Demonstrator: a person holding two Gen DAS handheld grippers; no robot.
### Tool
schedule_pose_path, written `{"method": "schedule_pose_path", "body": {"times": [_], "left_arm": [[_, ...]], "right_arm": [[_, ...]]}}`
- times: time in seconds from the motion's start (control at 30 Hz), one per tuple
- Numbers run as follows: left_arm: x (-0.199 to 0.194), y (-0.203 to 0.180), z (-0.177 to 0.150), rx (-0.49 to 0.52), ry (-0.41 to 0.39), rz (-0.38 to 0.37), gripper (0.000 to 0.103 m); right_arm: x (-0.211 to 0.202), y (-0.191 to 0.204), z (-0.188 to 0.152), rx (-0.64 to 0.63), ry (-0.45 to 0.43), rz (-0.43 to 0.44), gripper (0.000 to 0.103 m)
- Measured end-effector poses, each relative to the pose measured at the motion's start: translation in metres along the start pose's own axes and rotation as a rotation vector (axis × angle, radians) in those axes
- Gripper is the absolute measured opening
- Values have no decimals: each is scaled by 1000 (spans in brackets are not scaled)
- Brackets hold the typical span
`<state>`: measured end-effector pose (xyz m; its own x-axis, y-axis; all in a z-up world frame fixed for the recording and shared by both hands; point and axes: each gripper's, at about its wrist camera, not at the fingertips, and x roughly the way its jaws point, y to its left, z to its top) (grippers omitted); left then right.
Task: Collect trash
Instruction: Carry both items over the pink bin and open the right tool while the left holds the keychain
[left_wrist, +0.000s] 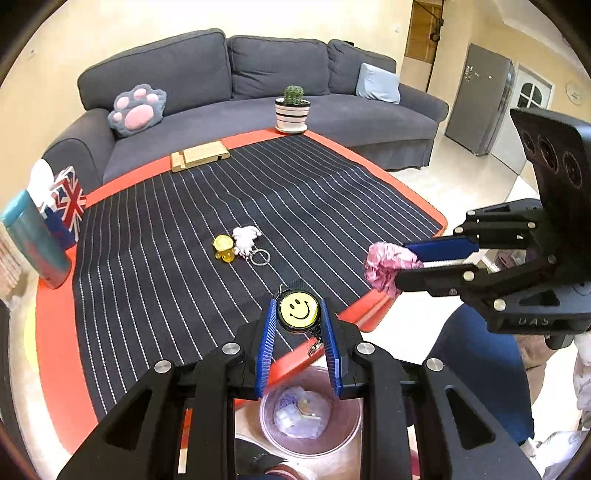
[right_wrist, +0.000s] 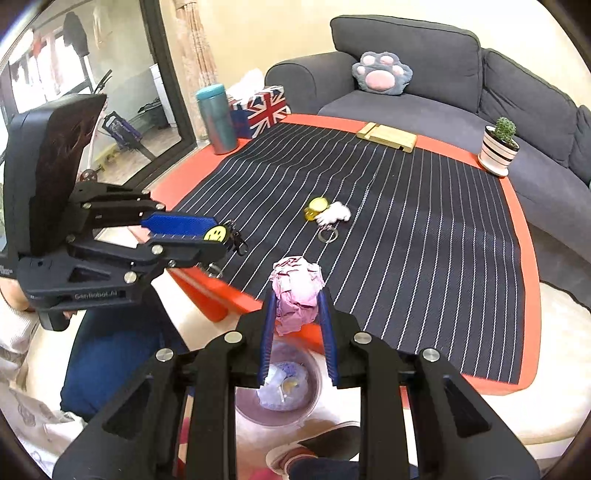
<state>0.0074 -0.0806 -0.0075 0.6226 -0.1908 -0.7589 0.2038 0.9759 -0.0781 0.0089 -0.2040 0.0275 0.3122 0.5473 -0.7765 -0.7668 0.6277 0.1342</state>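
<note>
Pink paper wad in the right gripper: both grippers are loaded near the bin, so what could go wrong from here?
1. The pink paper wad sits at the tips of the right gripper; it may slip and miss the bin.
2. The left gripper holds a smiley badge, which looks like a keepsake, directly above the bin; opening now could trash it.
3. The two grippers are close together and could bump.

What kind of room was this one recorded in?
Most likely a home living room: a grey sofa with a paw-shaped cushion sits behind a low table holding a potted cactus and a Union Jack tissue box.
</note>
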Motion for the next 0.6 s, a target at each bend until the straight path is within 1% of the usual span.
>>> {"method": "schedule_pose_path", "body": {"times": [0.27, 0.6], "left_arm": [[-10, -8, -19, -2, 2, -23, 24], [-20, -6, -46, -37, 13, -31, 24]], "right_arm": [[-4, 19, -20, -12, 16, 13, 23], [3, 35, -42, -11, 58, 66, 23]]}}
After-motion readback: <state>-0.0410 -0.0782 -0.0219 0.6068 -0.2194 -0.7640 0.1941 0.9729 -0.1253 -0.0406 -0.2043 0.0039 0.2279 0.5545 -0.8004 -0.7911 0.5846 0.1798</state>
